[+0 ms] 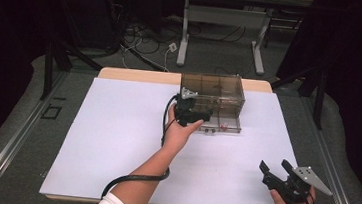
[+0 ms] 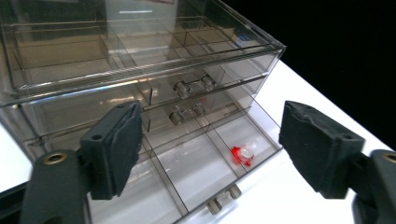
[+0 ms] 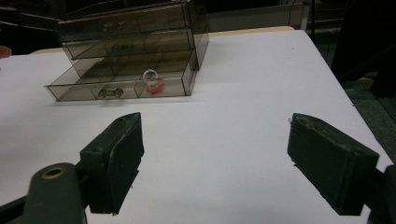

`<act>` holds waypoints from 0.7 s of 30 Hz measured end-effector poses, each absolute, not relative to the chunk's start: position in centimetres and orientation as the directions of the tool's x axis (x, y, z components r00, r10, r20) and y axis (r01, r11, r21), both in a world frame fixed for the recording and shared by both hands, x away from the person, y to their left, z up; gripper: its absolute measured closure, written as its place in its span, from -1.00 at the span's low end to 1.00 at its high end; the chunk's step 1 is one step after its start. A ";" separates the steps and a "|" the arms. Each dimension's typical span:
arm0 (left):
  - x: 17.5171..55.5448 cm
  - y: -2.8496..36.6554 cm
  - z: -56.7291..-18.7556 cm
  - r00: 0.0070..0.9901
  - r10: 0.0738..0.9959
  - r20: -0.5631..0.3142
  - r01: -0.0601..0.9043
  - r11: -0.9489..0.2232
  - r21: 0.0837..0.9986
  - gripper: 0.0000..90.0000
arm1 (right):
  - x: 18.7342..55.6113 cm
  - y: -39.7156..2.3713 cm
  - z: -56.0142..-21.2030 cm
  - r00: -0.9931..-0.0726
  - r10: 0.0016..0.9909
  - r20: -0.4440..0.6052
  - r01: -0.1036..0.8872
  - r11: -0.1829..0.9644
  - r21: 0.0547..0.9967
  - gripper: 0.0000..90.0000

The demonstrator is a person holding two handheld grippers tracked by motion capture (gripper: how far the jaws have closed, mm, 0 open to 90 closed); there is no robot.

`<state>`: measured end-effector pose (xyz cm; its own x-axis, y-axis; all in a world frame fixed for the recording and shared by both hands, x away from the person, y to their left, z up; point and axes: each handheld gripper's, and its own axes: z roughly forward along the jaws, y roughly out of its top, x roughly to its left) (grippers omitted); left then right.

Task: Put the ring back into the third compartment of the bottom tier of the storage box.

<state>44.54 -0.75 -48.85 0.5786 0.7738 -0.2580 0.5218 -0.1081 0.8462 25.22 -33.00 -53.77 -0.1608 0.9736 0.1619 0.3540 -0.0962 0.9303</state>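
While both jaws spread, left gripper (image 2: 210,149) faces clear plastic drawer box (image 2: 140,70) w/ bottom drawer out

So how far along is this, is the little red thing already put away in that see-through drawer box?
Looks mostly done: the small red and white item already lies in a compartment of the pulled-out bottom drawer of the clear drawer box. In hand: the left gripper hangs over that drawer, jaws apart and holding nothing. The right gripper waits open near the table's edge. Probably left: pushing the drawer shut, since it's still sticking out.
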 end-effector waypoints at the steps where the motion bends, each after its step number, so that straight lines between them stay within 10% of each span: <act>1: 44.3 -0.4 -48.7 0.580 0.772 -0.260 0.525 -0.110 0.844 -0.64 | 25.3 -33.0 -53.8 -0.165 0.973 0.159 0.351 -0.093 0.932 -0.60; 21: 41.2 5.8 -47.9 0.542 0.799 -0.261 0.512 -0.068 0.856 -0.87 | 25.2 -32.9 -53.8 -0.160 0.975 0.156 0.350 -0.092 0.932 -0.60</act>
